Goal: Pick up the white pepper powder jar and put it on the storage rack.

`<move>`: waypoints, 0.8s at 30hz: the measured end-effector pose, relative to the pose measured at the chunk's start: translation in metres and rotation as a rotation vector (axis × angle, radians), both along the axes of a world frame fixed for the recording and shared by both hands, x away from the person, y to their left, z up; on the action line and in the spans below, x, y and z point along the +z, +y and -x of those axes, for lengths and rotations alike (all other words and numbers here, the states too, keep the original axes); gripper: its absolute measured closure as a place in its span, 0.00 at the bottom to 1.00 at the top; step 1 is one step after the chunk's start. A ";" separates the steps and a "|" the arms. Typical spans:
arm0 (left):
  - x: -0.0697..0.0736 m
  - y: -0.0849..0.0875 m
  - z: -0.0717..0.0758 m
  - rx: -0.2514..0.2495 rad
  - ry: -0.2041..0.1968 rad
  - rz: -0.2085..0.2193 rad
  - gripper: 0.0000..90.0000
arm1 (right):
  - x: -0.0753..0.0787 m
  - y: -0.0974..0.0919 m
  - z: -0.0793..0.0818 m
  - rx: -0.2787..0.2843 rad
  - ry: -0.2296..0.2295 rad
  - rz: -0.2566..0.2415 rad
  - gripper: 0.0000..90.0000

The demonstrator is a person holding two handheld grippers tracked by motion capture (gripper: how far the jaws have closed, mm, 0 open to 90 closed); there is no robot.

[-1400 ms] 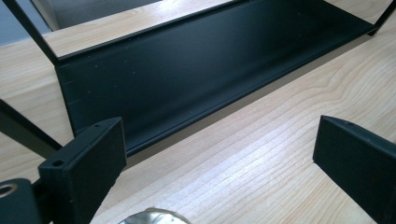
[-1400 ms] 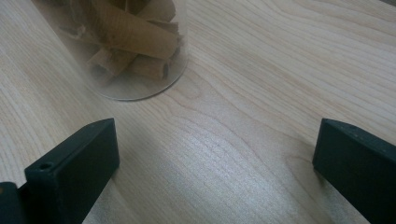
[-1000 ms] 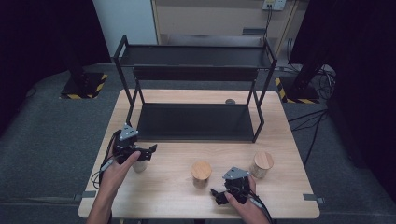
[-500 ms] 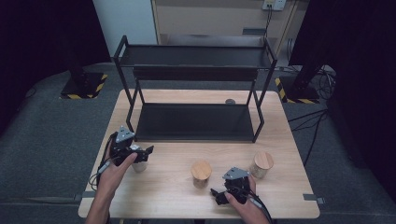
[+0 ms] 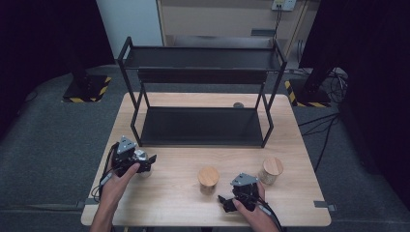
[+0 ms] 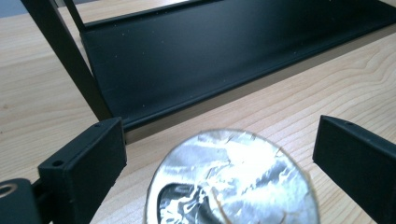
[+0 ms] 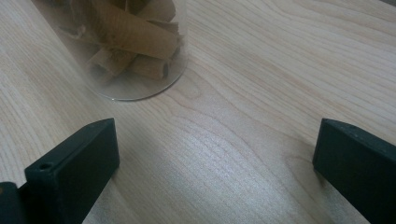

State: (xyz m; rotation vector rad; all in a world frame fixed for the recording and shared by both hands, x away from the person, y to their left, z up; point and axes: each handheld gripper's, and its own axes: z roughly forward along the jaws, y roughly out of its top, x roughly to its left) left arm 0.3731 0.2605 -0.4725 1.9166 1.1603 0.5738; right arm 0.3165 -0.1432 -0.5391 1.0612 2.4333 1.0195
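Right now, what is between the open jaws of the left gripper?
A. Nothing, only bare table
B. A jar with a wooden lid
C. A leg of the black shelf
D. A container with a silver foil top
D. In the left gripper view, the crinkled silver foil top lies between the two spread jaws of the left gripper, with the black shelf farther behind it.

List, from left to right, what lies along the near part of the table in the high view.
left gripper over a foil-topped jar → middle wooden-lidded jar → right gripper → right wooden-lidded jar.
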 end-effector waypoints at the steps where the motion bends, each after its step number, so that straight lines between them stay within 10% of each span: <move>1: -0.001 0.000 0.000 0.000 0.001 0.000 0.02 | 0.000 0.000 0.000 0.000 0.000 0.000 0.00; 24: -0.026 0.003 0.007 0.001 -0.024 -0.031 0.04 | 0.000 0.000 0.000 0.000 0.000 0.000 0.00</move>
